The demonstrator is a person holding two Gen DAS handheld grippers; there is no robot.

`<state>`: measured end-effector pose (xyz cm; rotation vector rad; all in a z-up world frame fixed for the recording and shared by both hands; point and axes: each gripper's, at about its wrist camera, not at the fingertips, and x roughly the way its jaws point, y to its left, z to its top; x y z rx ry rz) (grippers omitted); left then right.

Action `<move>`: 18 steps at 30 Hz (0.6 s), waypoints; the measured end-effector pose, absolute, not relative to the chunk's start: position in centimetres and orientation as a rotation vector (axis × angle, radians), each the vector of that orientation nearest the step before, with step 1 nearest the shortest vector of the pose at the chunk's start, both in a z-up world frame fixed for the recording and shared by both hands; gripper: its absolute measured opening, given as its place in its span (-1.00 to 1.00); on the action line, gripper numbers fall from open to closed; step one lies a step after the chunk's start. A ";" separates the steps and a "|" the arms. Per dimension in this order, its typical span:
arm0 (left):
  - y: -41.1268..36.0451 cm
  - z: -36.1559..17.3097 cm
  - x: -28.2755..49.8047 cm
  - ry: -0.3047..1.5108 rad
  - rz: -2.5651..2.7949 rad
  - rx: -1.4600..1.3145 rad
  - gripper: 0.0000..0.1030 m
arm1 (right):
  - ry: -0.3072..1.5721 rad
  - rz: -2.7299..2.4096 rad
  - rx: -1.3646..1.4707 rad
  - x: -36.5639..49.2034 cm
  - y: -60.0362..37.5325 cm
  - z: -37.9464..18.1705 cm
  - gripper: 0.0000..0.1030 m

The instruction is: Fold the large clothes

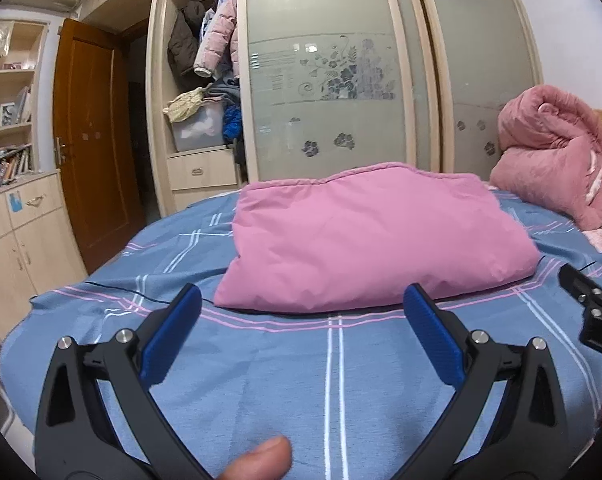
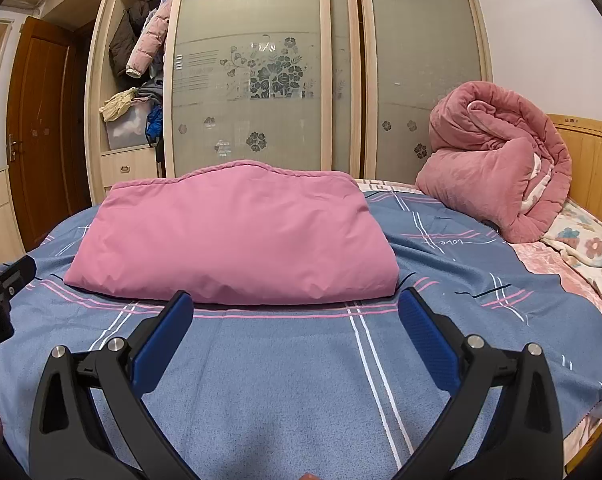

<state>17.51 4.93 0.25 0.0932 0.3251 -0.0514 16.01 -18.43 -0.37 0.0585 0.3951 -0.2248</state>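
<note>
Bed (image 2: 285, 360) carried blue plaid sheet; folded pink garment (image 2: 237, 236) lay centrally, rolled pink quilt (image 2: 497, 164) and floral blanket (image 2: 589, 248) at headboard end.

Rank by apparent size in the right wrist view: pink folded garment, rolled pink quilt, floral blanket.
1. Pink folded garment, largest.
2. Rolled pink quilt, though it lies farther back, so its real size is unsure.
3. Floral blanket, partly cut off.

Smooth matt pink cloth garment (image 2: 233, 236)

Even indoor light, fisheye-warped edges
</note>
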 end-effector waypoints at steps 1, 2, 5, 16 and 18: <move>4.9 0.2 17.6 0.329 -0.044 0.095 0.96 | 0.396 -0.224 0.059 16.0 -18.4 -0.4 0.97; 4.9 0.2 17.6 0.331 -0.038 0.093 0.96 | 0.397 -0.224 0.059 16.0 -18.4 -0.4 0.97; 5.1 0.4 17.6 0.329 -0.055 0.074 0.96 | 0.395 -0.224 0.058 16.0 -18.4 -0.4 0.97; 5.1 0.3 17.4 0.325 -0.074 0.072 0.96 | 0.395 -0.223 0.058 16.0 -18.4 -0.4 0.97; 5.1 0.3 17.4 0.327 -0.075 0.071 0.96 | 0.396 -0.224 0.059 16.0 -18.4 -0.4 0.97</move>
